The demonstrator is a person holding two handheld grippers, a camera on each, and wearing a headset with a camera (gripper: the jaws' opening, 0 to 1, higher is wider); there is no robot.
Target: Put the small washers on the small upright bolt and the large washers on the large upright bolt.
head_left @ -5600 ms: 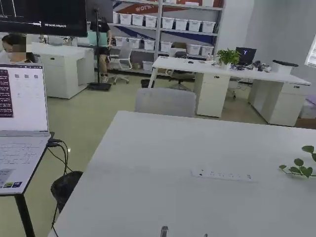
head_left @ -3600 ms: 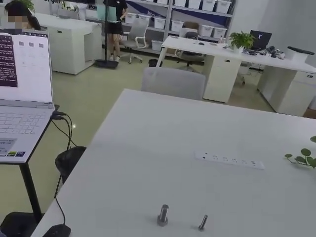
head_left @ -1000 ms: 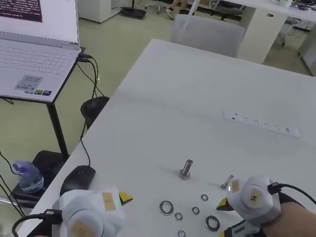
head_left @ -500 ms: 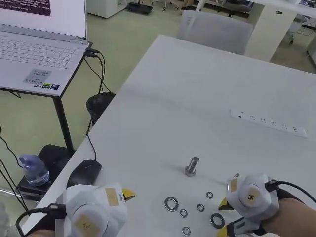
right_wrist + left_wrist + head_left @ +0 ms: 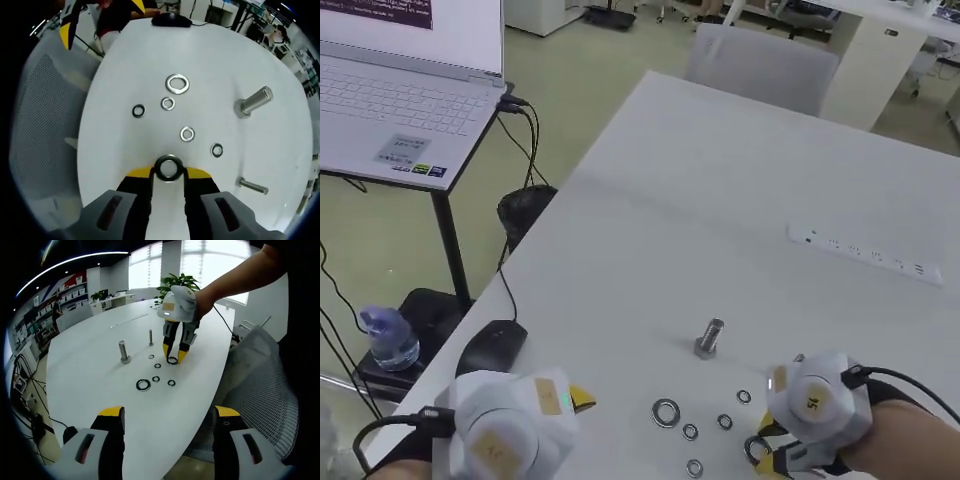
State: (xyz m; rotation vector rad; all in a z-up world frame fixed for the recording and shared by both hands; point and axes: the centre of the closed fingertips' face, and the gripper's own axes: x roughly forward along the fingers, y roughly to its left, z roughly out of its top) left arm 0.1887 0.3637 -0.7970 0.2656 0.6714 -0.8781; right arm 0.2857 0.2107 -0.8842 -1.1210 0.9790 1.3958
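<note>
The large bolt [image 5: 708, 338] [image 5: 252, 101] stands upright on the white table [image 5: 720, 180]. The small bolt [image 5: 252, 186] [image 5: 150, 336] stands to its right, close to my right gripper. My right gripper [image 5: 169, 176] [image 5: 772, 458] points down at the table, shut on a large washer [image 5: 169, 167] that lies flat. A second large washer [image 5: 666, 411] [image 5: 177, 83] lies loose, with several small washers [image 5: 724, 422] [image 5: 187, 133] around it. My left gripper [image 5: 167, 415] [image 5: 505, 432] hovers open near the table's front left edge, nothing between its fingers.
A white power strip [image 5: 865, 257] lies further back on the table. A laptop [image 5: 400, 100] sits on a stand to the left, with cables, a mouse [image 5: 490, 347] and a water bottle [image 5: 388, 338] on the floor below. A grey chair [image 5: 760, 65] stands at the far edge.
My right gripper has come down and slightly left onto the large washer, which now sits between its tips. The left gripper has barely moved. The head camera shifted a little.
</note>
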